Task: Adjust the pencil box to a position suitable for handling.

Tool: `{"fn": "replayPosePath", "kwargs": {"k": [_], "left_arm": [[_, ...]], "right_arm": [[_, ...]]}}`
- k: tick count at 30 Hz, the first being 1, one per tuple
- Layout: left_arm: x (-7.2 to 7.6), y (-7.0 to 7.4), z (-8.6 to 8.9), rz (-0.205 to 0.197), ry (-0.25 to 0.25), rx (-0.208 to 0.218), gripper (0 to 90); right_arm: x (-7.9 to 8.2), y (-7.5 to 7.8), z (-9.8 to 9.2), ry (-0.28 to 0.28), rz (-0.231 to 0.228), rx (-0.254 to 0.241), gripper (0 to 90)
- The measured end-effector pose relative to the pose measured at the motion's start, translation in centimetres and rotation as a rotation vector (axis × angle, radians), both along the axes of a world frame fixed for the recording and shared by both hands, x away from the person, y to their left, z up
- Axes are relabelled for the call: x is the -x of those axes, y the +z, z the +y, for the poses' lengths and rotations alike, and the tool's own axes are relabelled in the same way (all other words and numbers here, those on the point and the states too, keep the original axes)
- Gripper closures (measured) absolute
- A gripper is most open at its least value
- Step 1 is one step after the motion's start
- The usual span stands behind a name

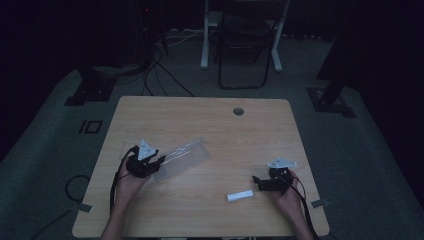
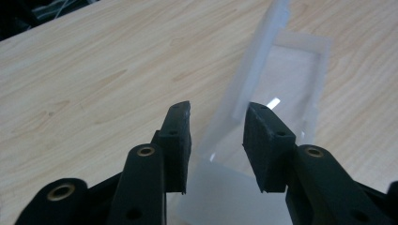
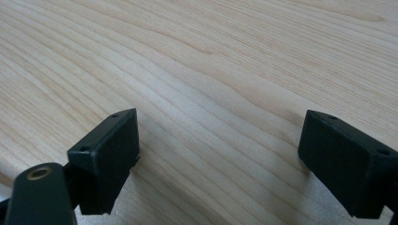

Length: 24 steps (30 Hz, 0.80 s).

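Nearest the desk's point(image 1: 150, 220) front edge, the person's two forearms come in from below, each hand holding one set of tongs. The right tongs point(image 1: 256, 181) sit near the front right of the wooden top, pointing toward the desk's middle; in the right gripper view their jaws stand wide apart with bare wood grain between them and nothing held. Just beside their tips, a little nearer the front edge, lies a small white oblong block point(image 1: 240, 196), flat on the wood and apart from the jaws.

On the left side, the left tongs point(image 1: 159, 161) are at the near end of a clear plastic box point(image 1: 182, 159) that lies at a slant, running away toward the desk's middle. In the left gripper view the jaws are partly open, one on each side of a thin upright wall of the box point(image 2: 263, 70); whether the pads press on it I cannot tell.

Farther off, a round grommet hole point(image 1: 238, 111) sits near the back edge. Beyond the desk, a dark folding chair point(image 1: 243, 45) stands on the grey floor, with cables to the left
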State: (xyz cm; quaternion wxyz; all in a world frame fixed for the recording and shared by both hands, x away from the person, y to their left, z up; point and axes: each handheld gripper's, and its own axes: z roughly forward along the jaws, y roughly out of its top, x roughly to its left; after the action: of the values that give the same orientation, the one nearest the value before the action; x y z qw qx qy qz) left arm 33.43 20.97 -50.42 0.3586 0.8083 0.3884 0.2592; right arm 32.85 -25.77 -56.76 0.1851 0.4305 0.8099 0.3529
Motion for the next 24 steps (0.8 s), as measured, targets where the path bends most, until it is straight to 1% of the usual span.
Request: {"fn": "replayPosePath", "kwargs": {"k": [3, 5, 7, 8, 9, 10, 12, 14, 20, 24], "left_arm": [[-0.6, -0.2, -0.4, 0.007, -0.010, -0.007, 63.3], [-0.9, -0.3, -0.7, 0.010, -0.020, -0.032, 64.6], [-1.1, -0.4, -1.1, 0.007, -0.021, -0.054, 68.4], [-1.1, -0.4, -1.1, 0.007, -0.021, -0.054, 70.5], [-1.2, -0.5, -1.4, 0.002, -0.027, -0.068, 73.5], [-1.1, -0.5, -1.5, -0.004, -0.028, -0.085, 74.9], [-0.9, -0.4, -1.6, -0.011, -0.032, -0.104, 77.2], [-0.8, -0.4, -1.7, -0.014, -0.036, -0.108, 79.5], [-0.2, -0.3, -1.7, -0.026, -0.045, -0.143, 83.1], [0.3, -0.4, -1.5, -0.030, -0.042, -0.147, 83.4]], "right_arm": [[0.0, 0.0, 0.0, 0.000, 0.000, 0.000, 12.8], [0.0, 0.0, 0.0, 0.000, 0.000, 0.000, 12.7], [0.0, 0.0, 0.0, 0.000, 0.000, 0.000, 12.7], [0.0, 0.0, 0.0, 0.000, 0.000, 0.000, 12.7], [0.0, 0.0, 0.0, 0.000, 0.000, 0.000, 12.8], [0.0, 0.0, 0.0, 0.000, 0.000, 0.000, 12.8], [0.0, 0.0, 0.0, 0.000, 0.000, 0.000, 12.8], [0.0, 0.0, 0.0, 0.000, 0.000, 0.000, 12.7], [0.0, 0.0, 0.0, 0.000, 0.000, 0.000, 12.8], [0.0, 0.0, 0.0, 0.000, 0.000, 0.000, 12.8]]}}
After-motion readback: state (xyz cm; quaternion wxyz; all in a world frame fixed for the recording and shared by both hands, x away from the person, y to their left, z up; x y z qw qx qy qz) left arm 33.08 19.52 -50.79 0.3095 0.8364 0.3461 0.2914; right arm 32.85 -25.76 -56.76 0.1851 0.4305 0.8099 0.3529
